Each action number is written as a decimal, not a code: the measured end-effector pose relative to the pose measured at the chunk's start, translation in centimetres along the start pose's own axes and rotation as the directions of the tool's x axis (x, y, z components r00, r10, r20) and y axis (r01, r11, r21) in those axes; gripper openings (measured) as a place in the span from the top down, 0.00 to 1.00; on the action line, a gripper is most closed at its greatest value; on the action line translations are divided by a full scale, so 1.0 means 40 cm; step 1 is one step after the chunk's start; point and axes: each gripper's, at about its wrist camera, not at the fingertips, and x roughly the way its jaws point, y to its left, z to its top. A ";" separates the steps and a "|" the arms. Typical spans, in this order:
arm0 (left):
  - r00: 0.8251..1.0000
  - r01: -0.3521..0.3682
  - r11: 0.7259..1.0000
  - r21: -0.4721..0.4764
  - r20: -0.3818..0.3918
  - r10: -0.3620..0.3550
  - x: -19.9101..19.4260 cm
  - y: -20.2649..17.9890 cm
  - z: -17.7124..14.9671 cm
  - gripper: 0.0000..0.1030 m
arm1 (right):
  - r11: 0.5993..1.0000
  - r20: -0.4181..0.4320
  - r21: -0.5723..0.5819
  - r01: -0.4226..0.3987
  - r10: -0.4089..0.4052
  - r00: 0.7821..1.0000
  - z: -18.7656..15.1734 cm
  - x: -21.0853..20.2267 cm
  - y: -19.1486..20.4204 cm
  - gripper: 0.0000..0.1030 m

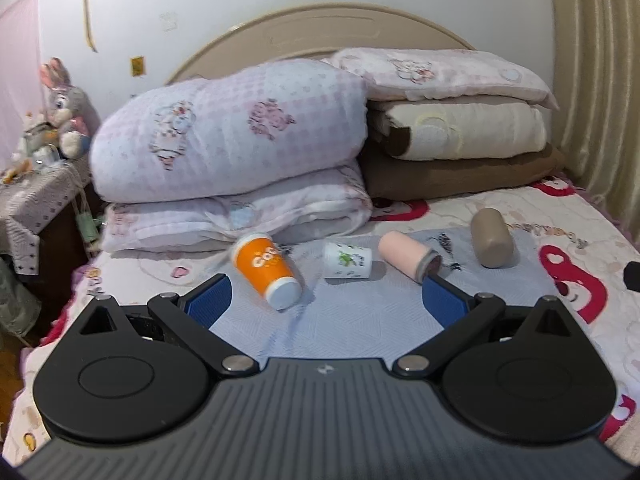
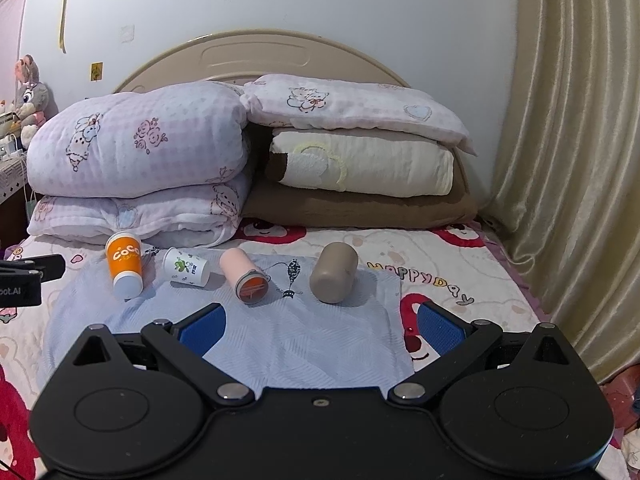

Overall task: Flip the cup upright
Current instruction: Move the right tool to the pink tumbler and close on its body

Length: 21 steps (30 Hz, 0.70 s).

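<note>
On the blue cloth [image 2: 280,344]: four cups lying on their sides, none gripped.
Orange cup [image 2: 124,266] at the cloth's left edge, then white cup [image 2: 186,267], pink cup [image 2: 244,276], tan cup [image 2: 334,278]. Left gripper [image 1: 326,300] and right gripper [image 2: 320,330] hover nearside, jaws spread apart, holding nothing.

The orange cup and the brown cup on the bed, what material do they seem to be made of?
The orange cup looks like coated paper: printed white lettering on a smooth, slightly glossy wall, with a white base. The brown cup looks like matte plastic or perhaps ceramic: one plain colour, rounded edges, no print, and a dull sheen. I cannot tell which.
</note>
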 end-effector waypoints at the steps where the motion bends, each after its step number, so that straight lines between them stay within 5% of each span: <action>1: 1.000 0.021 1.000 -0.003 0.000 -0.021 0.009 0.002 0.005 0.00 | 1.000 -0.002 -0.001 -0.001 0.001 1.000 0.001 0.003 0.001 0.00; 5: 0.999 0.045 0.999 0.004 0.012 -0.045 0.053 0.000 0.023 0.00 | 0.999 -0.006 -0.003 -0.038 0.038 0.999 0.004 0.022 -0.003 0.00; 8: 0.998 0.065 0.997 0.036 -0.006 -0.065 0.104 -0.006 0.043 0.00 | 0.987 -0.010 0.026 -0.160 0.160 0.987 0.012 0.055 -0.022 0.00; 13: 0.994 0.108 0.992 0.062 -0.025 -0.107 0.228 -0.005 0.054 0.00 | 0.906 0.016 0.117 -0.406 0.407 0.913 0.033 0.161 -0.057 0.00; 17: 0.977 0.203 0.979 -0.021 -0.066 -0.204 0.355 0.027 0.032 0.00 | 0.888 0.042 0.024 -0.459 0.458 0.888 0.046 0.270 -0.021 0.00; 19: 0.963 0.249 0.967 -0.058 -0.087 -0.253 0.414 0.046 0.022 0.00 | 0.884 0.012 -0.030 -0.467 0.467 0.884 0.064 0.329 -0.002 0.00; 21: 0.955 0.269 0.961 -0.067 -0.112 -0.275 0.467 0.055 0.019 0.00 | 0.849 -0.071 -0.081 -0.522 0.518 0.853 0.104 0.410 0.026 0.00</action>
